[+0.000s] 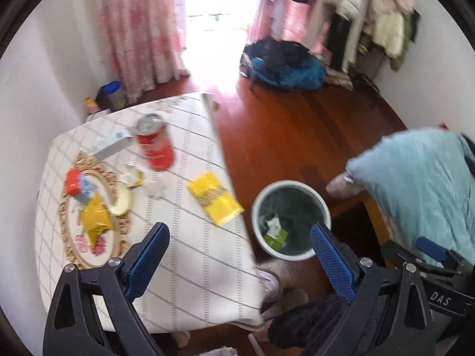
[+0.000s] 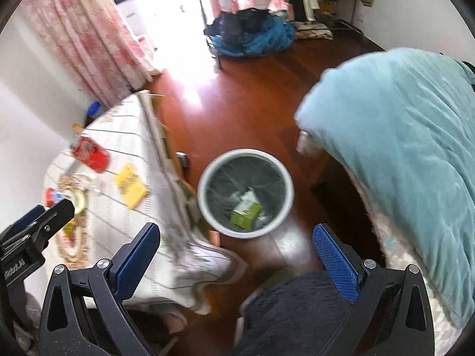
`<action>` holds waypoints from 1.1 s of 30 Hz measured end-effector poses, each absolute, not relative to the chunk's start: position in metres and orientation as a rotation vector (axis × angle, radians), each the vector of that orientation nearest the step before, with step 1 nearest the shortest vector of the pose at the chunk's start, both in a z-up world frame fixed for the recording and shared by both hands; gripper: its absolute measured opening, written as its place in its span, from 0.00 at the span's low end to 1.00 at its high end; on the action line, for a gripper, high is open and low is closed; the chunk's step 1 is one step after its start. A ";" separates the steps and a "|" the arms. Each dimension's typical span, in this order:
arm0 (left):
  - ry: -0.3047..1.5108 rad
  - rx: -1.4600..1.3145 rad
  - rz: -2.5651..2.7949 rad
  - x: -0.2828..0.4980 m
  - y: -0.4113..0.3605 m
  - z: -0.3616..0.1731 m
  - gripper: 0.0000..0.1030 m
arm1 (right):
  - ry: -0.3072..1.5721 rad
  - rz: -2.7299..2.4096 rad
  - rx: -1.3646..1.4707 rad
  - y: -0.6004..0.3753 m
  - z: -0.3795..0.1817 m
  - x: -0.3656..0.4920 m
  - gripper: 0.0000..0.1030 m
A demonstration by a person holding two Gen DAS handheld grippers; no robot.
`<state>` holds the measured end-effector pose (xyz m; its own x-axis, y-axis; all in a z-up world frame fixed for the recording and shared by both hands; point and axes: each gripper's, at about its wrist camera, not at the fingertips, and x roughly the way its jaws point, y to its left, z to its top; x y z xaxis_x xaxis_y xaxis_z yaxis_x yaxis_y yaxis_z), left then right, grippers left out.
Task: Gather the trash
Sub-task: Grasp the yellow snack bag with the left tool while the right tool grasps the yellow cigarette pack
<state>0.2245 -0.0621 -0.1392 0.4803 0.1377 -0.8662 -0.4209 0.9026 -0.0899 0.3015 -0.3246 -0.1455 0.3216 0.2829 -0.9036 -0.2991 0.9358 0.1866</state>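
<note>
A white bin [image 1: 323, 204] [image 2: 285, 178] with a dark liner stands on the floor beside the table; a green carton [image 1: 276, 235] [image 2: 246, 214] lies inside it. On the checked tablecloth [image 1: 190, 261] [image 2: 118, 222] lie a red can [image 1: 156, 148] [image 2: 90, 152], a yellow packet [image 1: 215, 197] [image 2: 131, 185], crumpled wrappers [image 1: 133, 176] and a gold-rimmed tray [image 1: 117, 178] holding a yellow bag [image 1: 95, 219] and a red box [image 1: 72, 181]. My left gripper [image 1: 239, 234] is open over the table's near corner, empty. My right gripper [image 2: 236, 235] is open, empty, above the floor near the bin.
A bed with a light-blue quilt [image 1: 424, 190] [image 2: 400, 148] fills the right side. A blue and black pile of clothes [image 1: 285, 62] [image 2: 252, 35] lies on the red wooden floor [image 1: 297, 130] by hanging garments. Pink curtains [image 1: 139, 29] and jars [image 1: 114, 95] stand behind the table.
</note>
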 end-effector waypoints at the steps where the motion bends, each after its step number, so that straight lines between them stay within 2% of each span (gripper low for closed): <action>1: 1.008 -0.319 0.375 0.219 -0.048 -0.137 0.94 | 1.186 0.404 -0.015 -0.315 -0.144 0.302 1.00; 7: 1.042 -0.411 0.604 0.182 0.053 -0.167 0.94 | 1.237 0.558 -0.070 -0.223 -0.157 0.305 1.00; 12: 1.102 -0.583 0.756 0.147 0.138 -0.228 0.94 | 1.300 0.636 -0.205 -0.131 -0.211 0.310 1.00; 18: 1.121 -0.841 0.789 0.133 0.188 -0.286 0.93 | 1.358 0.607 -0.369 -0.064 -0.283 0.333 1.00; 25: 1.168 -0.945 0.773 0.150 0.206 -0.330 0.93 | 1.408 0.557 -0.444 -0.037 -0.330 0.352 1.00; 26: 1.159 -0.948 0.777 0.151 0.206 -0.331 0.90 | 1.414 0.556 -0.440 -0.036 -0.335 0.354 1.00; 27: 1.141 -0.951 0.781 0.150 0.205 -0.332 0.69 | 1.421 0.555 -0.437 -0.035 -0.339 0.355 0.95; 28: 1.133 -0.947 0.784 0.150 0.204 -0.333 0.69 | 1.426 0.554 -0.437 -0.035 -0.341 0.356 0.90; 29: 1.131 -0.930 0.786 0.151 0.202 -0.332 0.59 | 1.430 0.566 -0.418 -0.036 -0.342 0.357 0.84; 30: 1.130 -0.916 0.784 0.151 0.200 -0.331 0.55 | 1.432 0.582 -0.394 -0.037 -0.341 0.357 0.77; 32: 1.133 -0.883 0.786 0.154 0.193 -0.327 0.53 | 1.423 0.586 -0.396 -0.038 -0.338 0.354 0.68; 33: 1.139 -0.864 0.785 0.152 0.189 -0.326 0.53 | 1.411 0.583 -0.408 -0.038 -0.335 0.352 0.68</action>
